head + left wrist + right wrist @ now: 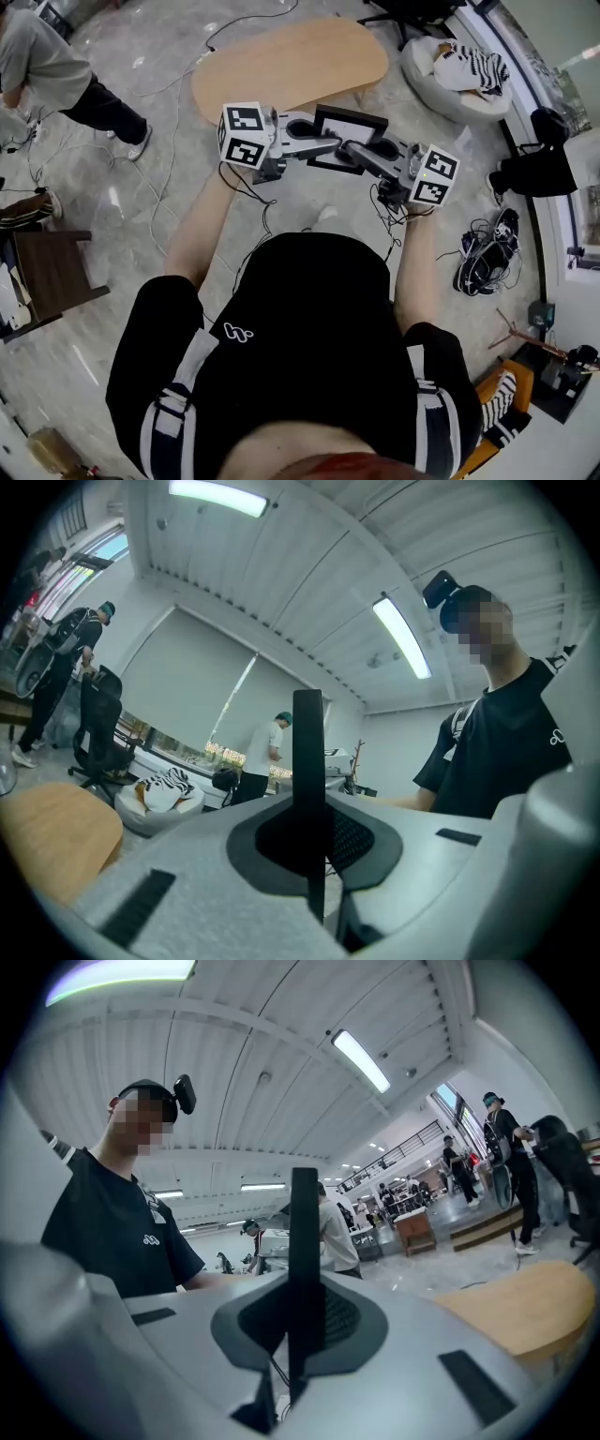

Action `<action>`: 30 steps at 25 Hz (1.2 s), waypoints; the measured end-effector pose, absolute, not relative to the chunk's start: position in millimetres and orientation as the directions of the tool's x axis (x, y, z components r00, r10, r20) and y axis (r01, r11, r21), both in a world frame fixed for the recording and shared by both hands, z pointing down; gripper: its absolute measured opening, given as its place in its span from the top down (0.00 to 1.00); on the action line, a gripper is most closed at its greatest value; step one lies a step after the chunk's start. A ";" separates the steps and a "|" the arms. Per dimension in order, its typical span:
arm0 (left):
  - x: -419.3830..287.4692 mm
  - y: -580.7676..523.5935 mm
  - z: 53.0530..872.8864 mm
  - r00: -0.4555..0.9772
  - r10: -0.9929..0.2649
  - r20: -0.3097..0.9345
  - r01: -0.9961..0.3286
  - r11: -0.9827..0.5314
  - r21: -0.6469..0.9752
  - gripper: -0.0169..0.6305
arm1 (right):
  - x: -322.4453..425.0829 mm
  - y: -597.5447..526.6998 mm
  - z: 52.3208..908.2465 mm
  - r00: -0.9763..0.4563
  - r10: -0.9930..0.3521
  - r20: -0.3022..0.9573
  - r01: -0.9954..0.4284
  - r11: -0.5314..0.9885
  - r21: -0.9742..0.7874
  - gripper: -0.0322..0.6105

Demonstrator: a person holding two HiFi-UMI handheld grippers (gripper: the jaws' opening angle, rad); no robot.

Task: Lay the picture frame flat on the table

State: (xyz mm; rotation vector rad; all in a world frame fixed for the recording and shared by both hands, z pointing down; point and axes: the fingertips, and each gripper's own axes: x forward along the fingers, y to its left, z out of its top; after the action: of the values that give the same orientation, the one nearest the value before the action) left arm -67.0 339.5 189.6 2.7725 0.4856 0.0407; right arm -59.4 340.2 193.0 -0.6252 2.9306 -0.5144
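Observation:
A black picture frame (pixel 349 131) hangs in the air in front of the person, just short of the light wooden oval table (pixel 291 64). My left gripper (pixel 328 150) is shut on the frame's near edge from the left. My right gripper (pixel 356 150) is shut on the same edge from the right. In the left gripper view the frame (pixel 307 761) shows edge-on as a thin dark bar pinched between the grey jaws. The right gripper view has the frame (pixel 302 1241) edge-on too, clamped in the same way, with the table (pixel 525 1307) beyond at the right.
A white beanbag with a striped cushion (pixel 457 67) lies right of the table. Cables and dark shoes (pixel 483 251) litter the floor at the right. A dark wooden bench (pixel 52 272) stands at the left, and a person (pixel 56 70) is at the top left.

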 end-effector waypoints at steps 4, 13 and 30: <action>-52.0 327.0 193.4 0.936 0.350 -0.015 0.336 -0.884 0.326 0.95 | -44.1 328.3 196.6 -0.900 -0.435 -0.034 -0.397 0.847 -0.354 0.91; -8.8 241.3 212.5 0.960 0.278 0.035 0.253 -0.914 0.317 0.95 | -1.8 241.3 215.9 -0.923 -0.376 -0.080 -0.327 0.878 -0.349 0.91; 108.1 -66.9 230.2 0.994 0.106 0.020 0.086 -0.895 0.438 0.95 | 116.0 -66.4 233.2 -0.965 -0.255 -0.055 -0.207 0.877 -0.433 0.91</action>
State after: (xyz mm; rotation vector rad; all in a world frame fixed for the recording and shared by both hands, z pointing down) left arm 108.1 -66.9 230.2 2.6860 0.1361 0.0590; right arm 116.0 -66.4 233.2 -0.3625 2.9365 -0.6592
